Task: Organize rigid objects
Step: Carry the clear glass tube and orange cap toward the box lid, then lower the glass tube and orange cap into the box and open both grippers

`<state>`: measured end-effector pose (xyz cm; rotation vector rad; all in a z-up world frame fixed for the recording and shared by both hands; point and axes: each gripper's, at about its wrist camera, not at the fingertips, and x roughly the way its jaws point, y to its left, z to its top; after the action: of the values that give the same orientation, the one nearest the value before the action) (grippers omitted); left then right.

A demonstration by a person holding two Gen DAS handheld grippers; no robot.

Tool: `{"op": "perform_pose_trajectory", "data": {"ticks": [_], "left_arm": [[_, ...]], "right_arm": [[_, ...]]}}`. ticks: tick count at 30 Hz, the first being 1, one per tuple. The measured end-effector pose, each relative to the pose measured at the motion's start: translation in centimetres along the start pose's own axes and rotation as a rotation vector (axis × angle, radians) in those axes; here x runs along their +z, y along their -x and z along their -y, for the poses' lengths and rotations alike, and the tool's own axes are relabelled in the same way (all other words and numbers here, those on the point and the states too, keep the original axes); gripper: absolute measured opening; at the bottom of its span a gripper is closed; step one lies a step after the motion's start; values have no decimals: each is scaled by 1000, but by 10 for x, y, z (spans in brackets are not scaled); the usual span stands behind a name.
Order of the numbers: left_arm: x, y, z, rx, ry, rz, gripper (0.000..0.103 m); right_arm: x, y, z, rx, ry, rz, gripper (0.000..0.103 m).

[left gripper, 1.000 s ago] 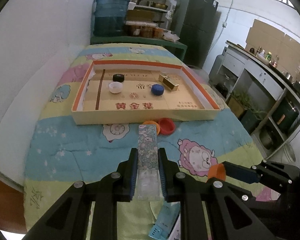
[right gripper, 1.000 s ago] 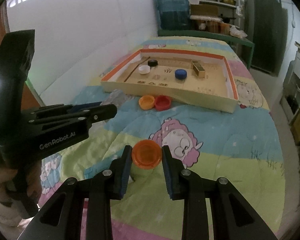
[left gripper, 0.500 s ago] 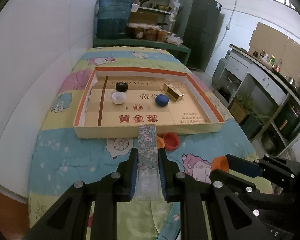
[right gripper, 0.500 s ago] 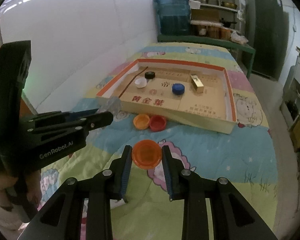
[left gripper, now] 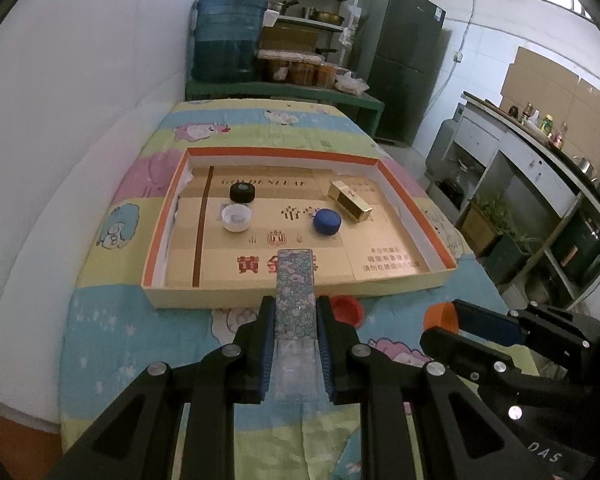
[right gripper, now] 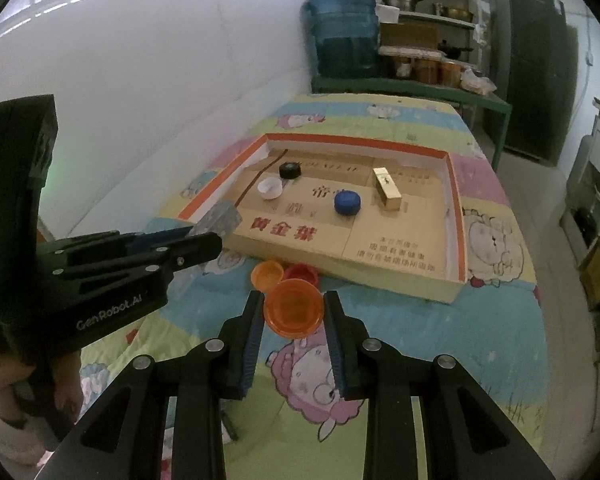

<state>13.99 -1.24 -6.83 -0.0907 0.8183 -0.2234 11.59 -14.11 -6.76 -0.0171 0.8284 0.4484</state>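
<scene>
Orange cap (right gripper: 293, 307) pinched in the right gripper (right gripper: 293, 320), floral box (left gripper: 295, 295) in the left gripper (left gripper: 295, 336). Both have advanced toward the tray (left gripper: 156, 216); placing looks next.

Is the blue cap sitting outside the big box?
No, the blue cap lies inside the box, on its floor beside the gold block.
</scene>
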Motion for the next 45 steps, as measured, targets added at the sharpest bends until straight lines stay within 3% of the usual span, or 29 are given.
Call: {"op": "perform_pose_trajectory", "data": {"ticks": [21,45], "left_arm": [[42,-36,-2,11,-6,3,20],[76,-106,-3,31,-10,-57,20]], "right_arm": [[38,-25,46,-32,-33,30,30],[64,-83,81,-37,-35,-15,30]]}}
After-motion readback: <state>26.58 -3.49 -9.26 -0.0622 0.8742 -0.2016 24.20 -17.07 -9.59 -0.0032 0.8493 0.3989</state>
